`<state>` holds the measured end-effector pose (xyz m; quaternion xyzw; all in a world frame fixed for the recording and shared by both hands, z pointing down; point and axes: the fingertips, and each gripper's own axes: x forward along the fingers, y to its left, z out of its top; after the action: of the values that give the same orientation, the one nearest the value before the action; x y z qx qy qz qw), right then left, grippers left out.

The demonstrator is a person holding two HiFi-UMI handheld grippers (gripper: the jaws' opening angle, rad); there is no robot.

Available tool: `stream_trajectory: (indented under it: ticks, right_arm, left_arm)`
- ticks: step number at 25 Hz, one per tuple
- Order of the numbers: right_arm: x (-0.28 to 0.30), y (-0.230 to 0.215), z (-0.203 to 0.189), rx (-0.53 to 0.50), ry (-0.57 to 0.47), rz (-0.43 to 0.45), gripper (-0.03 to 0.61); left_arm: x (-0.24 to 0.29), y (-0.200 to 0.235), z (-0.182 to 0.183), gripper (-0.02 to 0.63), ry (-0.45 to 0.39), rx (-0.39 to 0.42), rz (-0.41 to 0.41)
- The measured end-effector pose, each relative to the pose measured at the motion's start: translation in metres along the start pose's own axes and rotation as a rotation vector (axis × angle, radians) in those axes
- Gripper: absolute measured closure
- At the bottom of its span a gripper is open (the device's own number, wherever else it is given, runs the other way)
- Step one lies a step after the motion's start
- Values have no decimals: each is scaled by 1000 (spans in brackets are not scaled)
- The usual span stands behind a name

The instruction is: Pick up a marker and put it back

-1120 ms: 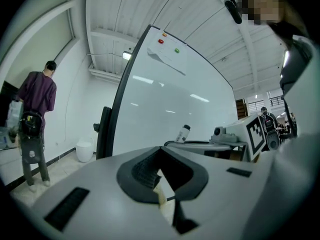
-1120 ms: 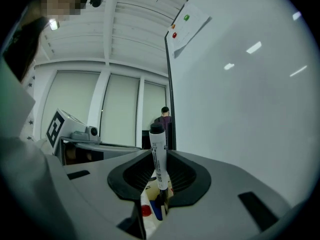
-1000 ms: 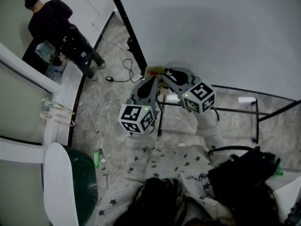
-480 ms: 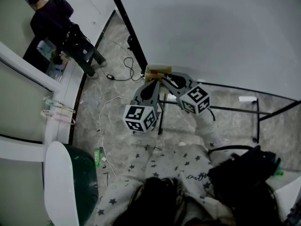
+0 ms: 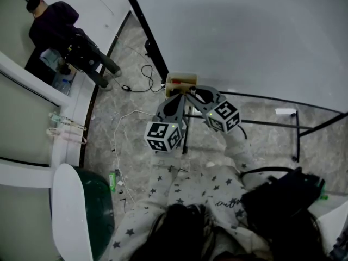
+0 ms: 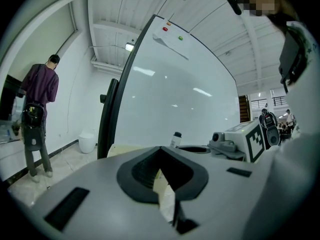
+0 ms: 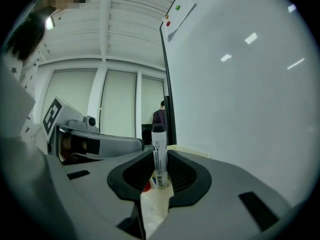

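Observation:
A white marker (image 7: 159, 156) with a black cap stands upright between the jaws of my right gripper (image 7: 159, 178), which is shut on its barrel. In the head view the right gripper (image 5: 191, 93) points at a small cream box (image 5: 181, 82) at the foot of the whiteboard (image 5: 244, 37). My left gripper (image 5: 176, 98) is just beside it on the left, aimed the same way. Its jaws (image 6: 162, 184) stand together with nothing between them. From the left gripper view the marker's cap (image 6: 176, 135) shows beyond the jaws, next to the right gripper's marker cube (image 6: 247, 141).
A person in dark clothes (image 5: 54, 29) stands far left by a window. Cables (image 5: 138, 80) trail over the marble floor. The whiteboard's black stand legs (image 5: 296, 137) run on the right. A green chair (image 5: 89, 213) and a black bag (image 5: 283, 197) sit close to me.
Both grippers have edged a little closer together and toward the cream box. The right gripper's hold on the marker is unchanged.

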<state>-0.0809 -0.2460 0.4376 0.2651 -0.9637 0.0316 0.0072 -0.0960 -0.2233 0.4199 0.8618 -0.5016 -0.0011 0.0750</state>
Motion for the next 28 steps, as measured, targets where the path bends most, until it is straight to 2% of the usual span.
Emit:
stream_trajectory:
  ticks: [14,16,19,23,28]
  right_arm:
    - [1,-2,-8,-20,-12,-26,492]
    - [0,-4,-7,2,-24,-35,424]
    - [-2,-4,0,25,-50,-31,411]
    - [-3,0,12,-17,-55,-37,411]
    - [-17,1,44,-62,-97,-62,411]
  left_arm:
    - [2,-1,-6,612,11,-11,-6]
    - [1,1,-7,612,10,-18,0]
    - [-1,2,-6,612,8,-27,-3]
    - [-6,-1,4,612,-5,-5,-6]
    - [-14,-5,29,612,-24,32,-9]
